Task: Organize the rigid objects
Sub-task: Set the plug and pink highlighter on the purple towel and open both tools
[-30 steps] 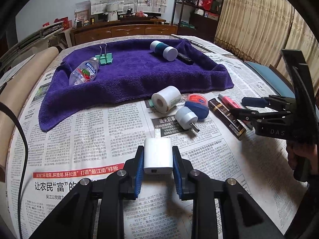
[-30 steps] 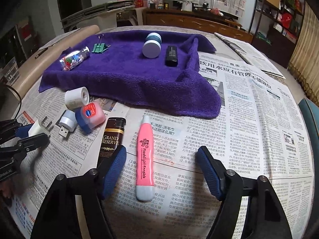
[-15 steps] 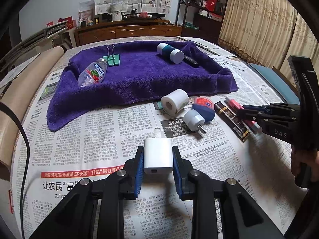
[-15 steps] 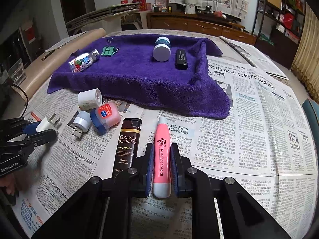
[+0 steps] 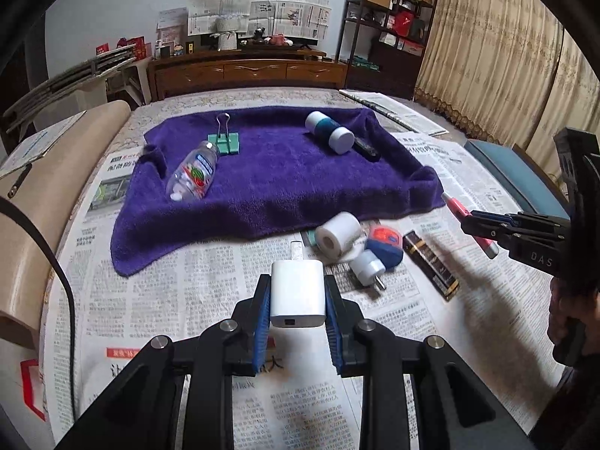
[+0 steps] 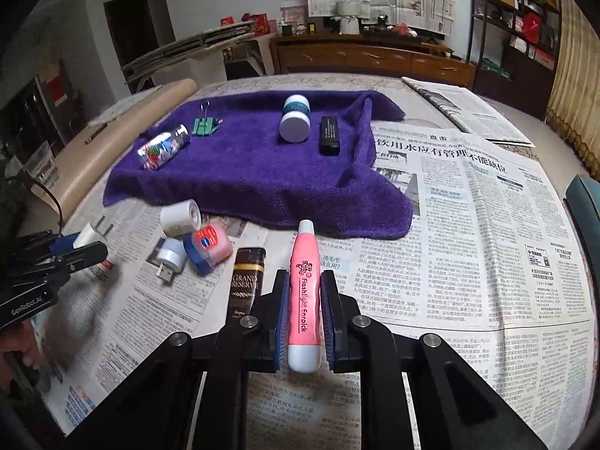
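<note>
My left gripper [image 5: 297, 300] is shut on a white plug adapter [image 5: 297, 292] and holds it above the newspaper. My right gripper [image 6: 304, 300] is shut on a pink flashlight earpick [image 6: 304, 292], lifted off the table; it also shows in the left wrist view [image 5: 468, 221]. A purple towel [image 5: 281, 183] holds a small bottle [image 5: 193, 176], a green binder clip [image 5: 224, 141], a white and teal jar [image 5: 330, 133] and a black lighter [image 6: 329, 135]. On the newspaper lie a white tape roll [image 5: 337, 233], a blue and red tin [image 5: 384, 245], a white USB lamp [image 5: 367, 267] and a dark lighter [image 5: 431, 264].
Newspaper [image 6: 468, 225] covers the table. A beige roll [image 5: 48, 172] runs along the left edge. A black cable [image 5: 56, 262] crosses the left side. A wooden sideboard [image 5: 247, 71] and shelves [image 5: 390, 18] stand beyond the table.
My right gripper closed on the pink earpick and lifted it off the newspaper. My left gripper kept its hold on the adapter and raised it.
</note>
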`<control>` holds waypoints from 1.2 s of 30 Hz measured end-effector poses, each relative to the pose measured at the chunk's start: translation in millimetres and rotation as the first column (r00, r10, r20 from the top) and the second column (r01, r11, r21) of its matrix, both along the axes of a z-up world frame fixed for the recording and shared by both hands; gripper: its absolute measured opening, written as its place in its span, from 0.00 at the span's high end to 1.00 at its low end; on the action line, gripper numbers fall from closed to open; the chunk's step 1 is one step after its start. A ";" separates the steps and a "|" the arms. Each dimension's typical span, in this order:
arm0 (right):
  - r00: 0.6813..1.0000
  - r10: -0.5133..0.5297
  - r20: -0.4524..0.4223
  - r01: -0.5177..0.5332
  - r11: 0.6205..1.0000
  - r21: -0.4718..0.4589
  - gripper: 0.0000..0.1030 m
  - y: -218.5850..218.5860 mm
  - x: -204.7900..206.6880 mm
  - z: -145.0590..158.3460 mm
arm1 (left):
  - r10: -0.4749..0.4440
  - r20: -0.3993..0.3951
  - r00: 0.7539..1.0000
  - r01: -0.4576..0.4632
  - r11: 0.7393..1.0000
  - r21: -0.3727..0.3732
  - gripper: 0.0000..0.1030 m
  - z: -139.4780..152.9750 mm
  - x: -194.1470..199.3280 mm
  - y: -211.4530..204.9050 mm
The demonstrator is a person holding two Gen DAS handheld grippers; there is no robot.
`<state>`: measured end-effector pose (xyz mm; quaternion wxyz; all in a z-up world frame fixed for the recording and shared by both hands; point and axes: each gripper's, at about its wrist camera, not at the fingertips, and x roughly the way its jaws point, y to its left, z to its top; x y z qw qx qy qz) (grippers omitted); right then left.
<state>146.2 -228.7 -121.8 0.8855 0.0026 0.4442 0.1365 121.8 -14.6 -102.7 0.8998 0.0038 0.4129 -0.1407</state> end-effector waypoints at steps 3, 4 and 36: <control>1.000 -0.002 0.017 0.002 1.000 0.012 0.84 -0.5 5.8 10.2 | 0.005 0.013 1.000 -0.005 1.000 0.002 0.76 10.6 12.4 3.3; 1.000 -0.002 0.020 0.001 1.000 0.019 0.84 -0.1 10.1 14.6 | 0.009 0.018 1.000 -0.009 1.000 0.001 0.76 13.6 17.0 3.9; 0.986 0.105 -0.131 -0.116 0.990 -0.079 0.84 39.7 149.5 -27.5 | 0.008 -0.099 0.995 -0.006 1.000 0.020 0.76 -30.0 159.2 4.6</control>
